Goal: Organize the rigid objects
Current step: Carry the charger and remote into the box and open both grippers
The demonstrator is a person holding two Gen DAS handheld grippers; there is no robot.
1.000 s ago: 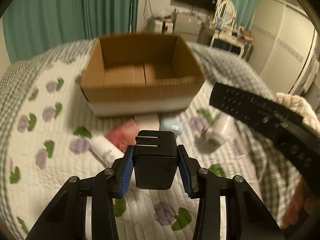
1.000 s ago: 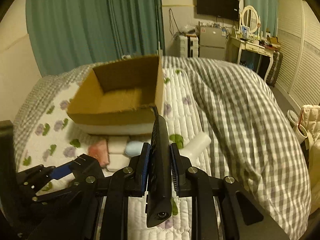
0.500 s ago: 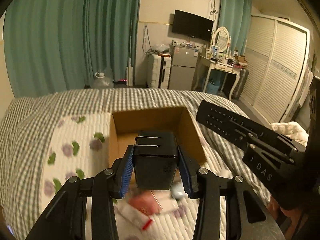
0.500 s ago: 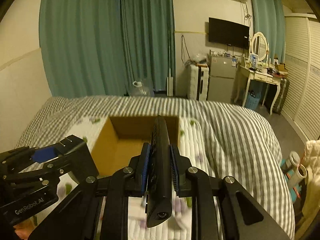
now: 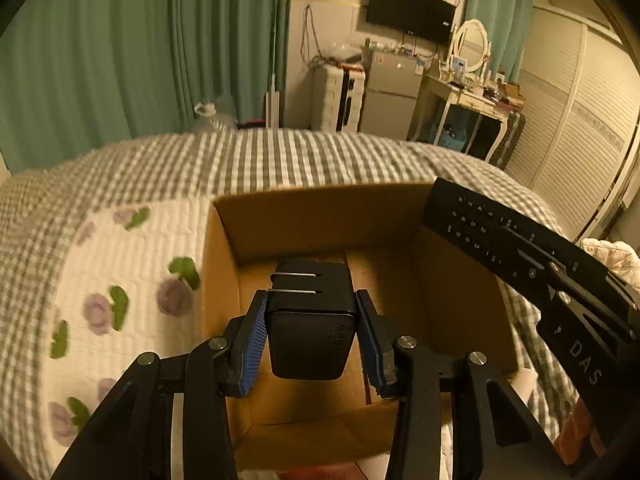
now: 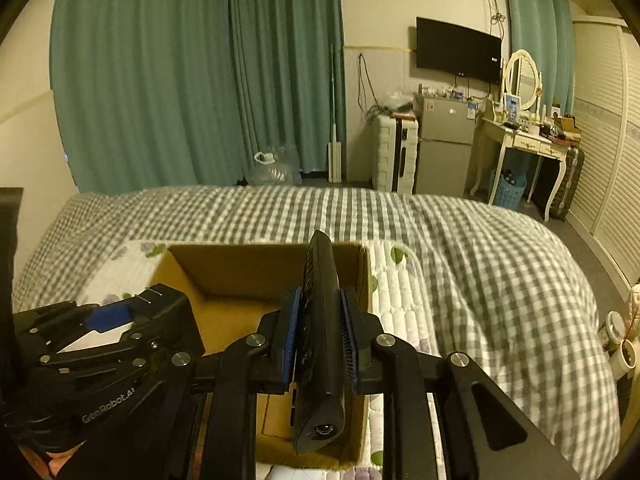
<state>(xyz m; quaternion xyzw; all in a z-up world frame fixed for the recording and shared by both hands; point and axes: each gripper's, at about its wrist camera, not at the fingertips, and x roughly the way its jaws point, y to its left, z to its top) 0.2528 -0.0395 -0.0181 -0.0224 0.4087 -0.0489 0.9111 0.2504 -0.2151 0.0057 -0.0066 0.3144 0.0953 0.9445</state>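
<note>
My left gripper (image 5: 311, 334) is shut on a black plug-in charger (image 5: 310, 320) with two metal prongs, held over the open cardboard box (image 5: 320, 216). My right gripper (image 6: 320, 336) is shut on a black remote control (image 6: 320, 344), held edge-up over the same box (image 6: 256, 270). The remote also shows in the left wrist view (image 5: 516, 248), over the box's right wall. The left gripper with the charger (image 6: 168, 312) shows at the left of the right wrist view. The box floor looks bare where it shows.
The box sits on a bed with a white floral quilt (image 5: 120, 264) and a grey checked blanket (image 6: 480, 264). A reddish item (image 5: 320, 472) peeks out below the box's near wall. A fridge, dressing table and green curtains stand beyond the bed.
Both grippers have moved forward and tipped down over the box with their objects. The items lying in front of the box have dropped out of view. Both grips are unchanged.
</note>
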